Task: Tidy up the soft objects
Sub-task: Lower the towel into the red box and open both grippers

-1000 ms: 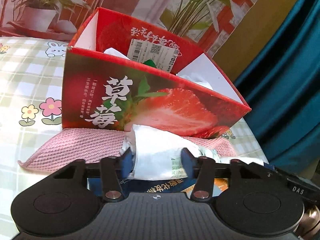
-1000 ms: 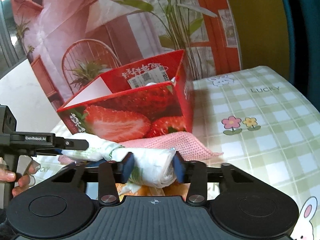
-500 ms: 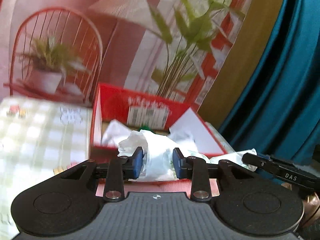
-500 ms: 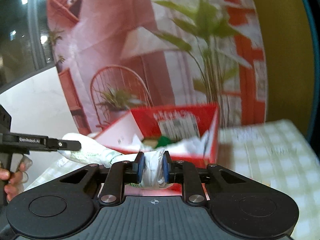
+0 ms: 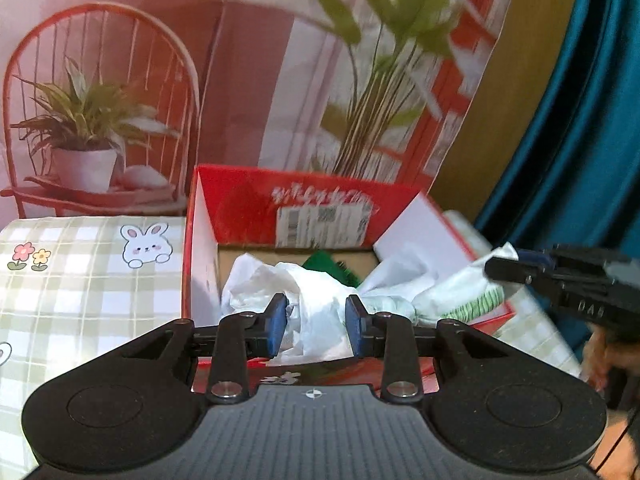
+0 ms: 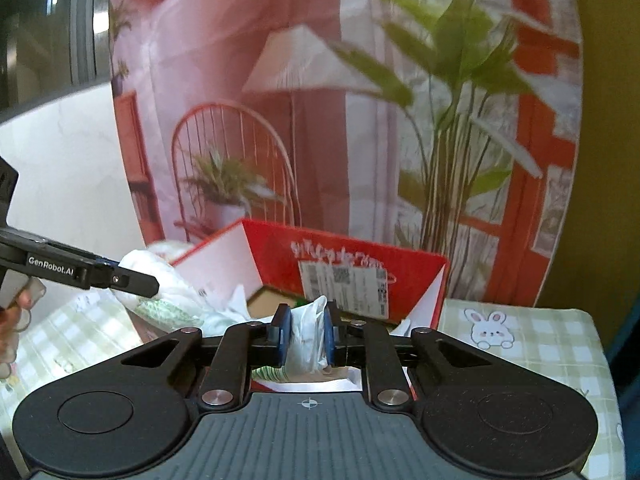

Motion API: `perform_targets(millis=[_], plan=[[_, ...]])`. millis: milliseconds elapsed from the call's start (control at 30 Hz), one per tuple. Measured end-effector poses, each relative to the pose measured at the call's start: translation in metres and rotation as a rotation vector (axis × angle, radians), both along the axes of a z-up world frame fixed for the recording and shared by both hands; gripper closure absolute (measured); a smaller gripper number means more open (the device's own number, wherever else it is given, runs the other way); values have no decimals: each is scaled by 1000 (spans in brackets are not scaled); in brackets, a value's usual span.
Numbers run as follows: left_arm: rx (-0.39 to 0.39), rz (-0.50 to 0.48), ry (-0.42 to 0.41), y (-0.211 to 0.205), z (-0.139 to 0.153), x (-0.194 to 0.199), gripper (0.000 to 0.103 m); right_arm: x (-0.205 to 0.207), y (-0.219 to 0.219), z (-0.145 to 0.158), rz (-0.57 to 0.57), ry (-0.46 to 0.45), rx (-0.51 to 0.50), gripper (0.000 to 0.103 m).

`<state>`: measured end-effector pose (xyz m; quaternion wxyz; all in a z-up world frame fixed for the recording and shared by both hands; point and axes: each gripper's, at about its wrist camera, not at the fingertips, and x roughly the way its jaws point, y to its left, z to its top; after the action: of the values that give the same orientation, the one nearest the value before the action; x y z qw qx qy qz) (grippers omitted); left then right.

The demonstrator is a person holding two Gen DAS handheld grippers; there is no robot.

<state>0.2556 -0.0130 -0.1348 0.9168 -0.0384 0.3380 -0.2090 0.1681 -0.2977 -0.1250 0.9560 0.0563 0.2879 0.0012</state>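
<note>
We see the left hand-held gripper [image 5: 316, 326] and the right hand-held gripper [image 6: 306, 336] each pinching one end of a white plastic bag [image 5: 320, 312], just before the red box [image 5: 248, 208].

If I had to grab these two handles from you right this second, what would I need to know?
Left gripper: jaws have just been closing, pads now pressed on one end of the white plastic pack.
Right gripper: jaws have just been closing too, pinching the pack's other end.
The pack hangs between both grippers, over the front of the open red strawberry box, which stands on the checked tablecloth.
Done: white bags and something green already lie inside the box.
Left: probably lower the pack into the box and open both grippers. Other items outside the box cannot be seen from here.
</note>
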Motion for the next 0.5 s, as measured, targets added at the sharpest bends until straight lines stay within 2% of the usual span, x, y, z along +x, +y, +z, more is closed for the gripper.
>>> perform_targets(millis=[167, 367, 500], plan=[[16, 8, 70, -1, -16, 28, 73, 30, -6, -22, 19, 107, 8, 88], [108, -7, 116, -17, -33, 48, 73, 60, -1, -43, 39, 196, -9, 88], [95, -7, 155, -15, -37, 55, 73, 76, 1, -53, 54, 262, -13, 88]])
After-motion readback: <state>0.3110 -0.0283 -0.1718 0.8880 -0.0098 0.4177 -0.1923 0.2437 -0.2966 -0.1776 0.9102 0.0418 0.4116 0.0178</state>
